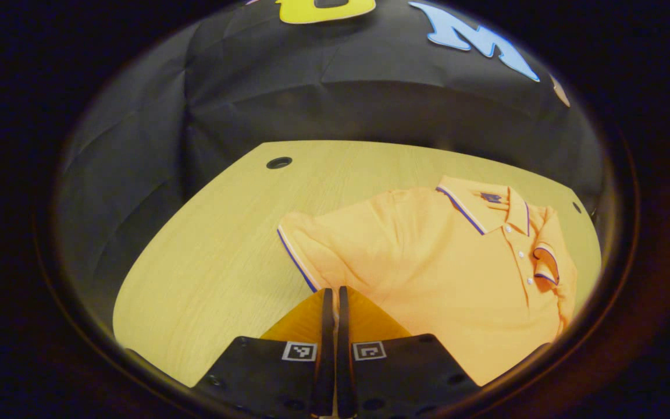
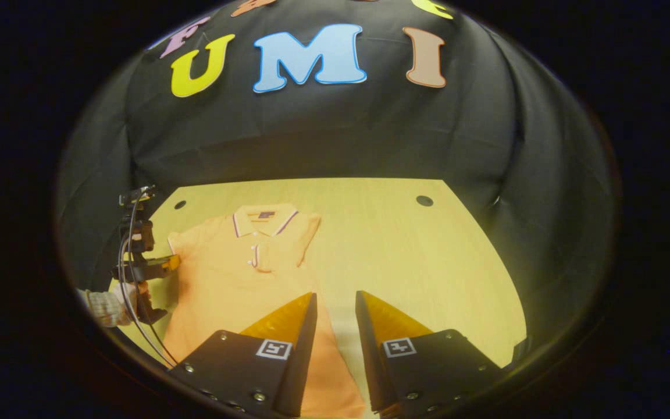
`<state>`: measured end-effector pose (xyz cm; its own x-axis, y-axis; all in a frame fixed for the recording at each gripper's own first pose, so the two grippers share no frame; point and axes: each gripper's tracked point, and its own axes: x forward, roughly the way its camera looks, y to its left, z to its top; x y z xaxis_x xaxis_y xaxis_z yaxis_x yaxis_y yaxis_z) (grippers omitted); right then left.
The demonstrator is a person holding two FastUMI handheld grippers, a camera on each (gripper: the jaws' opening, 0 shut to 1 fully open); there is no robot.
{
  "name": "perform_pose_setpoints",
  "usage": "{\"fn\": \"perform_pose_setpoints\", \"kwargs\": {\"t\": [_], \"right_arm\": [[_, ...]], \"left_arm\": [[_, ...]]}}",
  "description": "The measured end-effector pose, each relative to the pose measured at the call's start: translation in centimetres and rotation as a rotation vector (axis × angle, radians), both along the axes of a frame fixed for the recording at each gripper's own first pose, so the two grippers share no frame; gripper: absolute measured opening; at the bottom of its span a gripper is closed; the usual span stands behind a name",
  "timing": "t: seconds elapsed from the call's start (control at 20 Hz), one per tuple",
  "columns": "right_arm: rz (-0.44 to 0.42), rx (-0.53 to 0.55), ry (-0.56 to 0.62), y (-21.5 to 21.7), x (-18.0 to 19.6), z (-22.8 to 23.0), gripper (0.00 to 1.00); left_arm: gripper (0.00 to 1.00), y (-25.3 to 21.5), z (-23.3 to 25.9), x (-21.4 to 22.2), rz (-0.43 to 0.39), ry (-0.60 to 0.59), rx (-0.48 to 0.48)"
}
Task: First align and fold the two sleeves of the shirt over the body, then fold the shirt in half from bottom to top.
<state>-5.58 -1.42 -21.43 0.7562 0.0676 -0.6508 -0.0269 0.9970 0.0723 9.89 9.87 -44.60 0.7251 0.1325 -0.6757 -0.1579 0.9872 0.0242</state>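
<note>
Orange shirt [image 1: 428,273] lies flat on the table [image 1: 207,256], one sleeve [image 1: 547,262] already folded over; our left gripper [image 1: 331,297] is closed near the other sleeve [image 1: 300,244], seemingly holding nothing, our right gripper [image 2: 335,302] gapes empty, so a careless pinch could drag the body askew.

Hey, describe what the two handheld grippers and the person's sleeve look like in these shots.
Each gripper, left and right, has black finger mounts with visible screws, each carrying a square black-and-white marker. In the right gripper view, black cables loop off the left gripper, held by a hand with a light checked sleeve.
</note>
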Motion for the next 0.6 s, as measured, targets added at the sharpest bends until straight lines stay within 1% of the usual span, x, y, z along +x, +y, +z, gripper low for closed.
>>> {"fn": "perform_pose_setpoints", "kwargs": {"t": [0.15,0.25,0.45,0.6], "right_arm": [[-0.017,0.003,0.000,-1.0,-0.5,0.0,0.42],[-0.027,0.011,0.000,-1.5,-0.8,-0.1,0.42],[-0.043,0.024,-0.004,-1.9,-1.1,-0.2,0.42],[-0.057,0.032,-0.008,-2.4,-1.7,-0.3,0.42]], "left_arm": [[0.08,-1.6,2.2,1.2,-0.067,-0.047,0.028],[0.09,-3.7,4.5,2.2,-0.137,-0.097,0.055],[0.09,-9.6,7.8,3.3,-0.287,-0.163,0.075],[0.09,-14.5,9.3,3.3,-0.401,-0.194,0.084]]}}
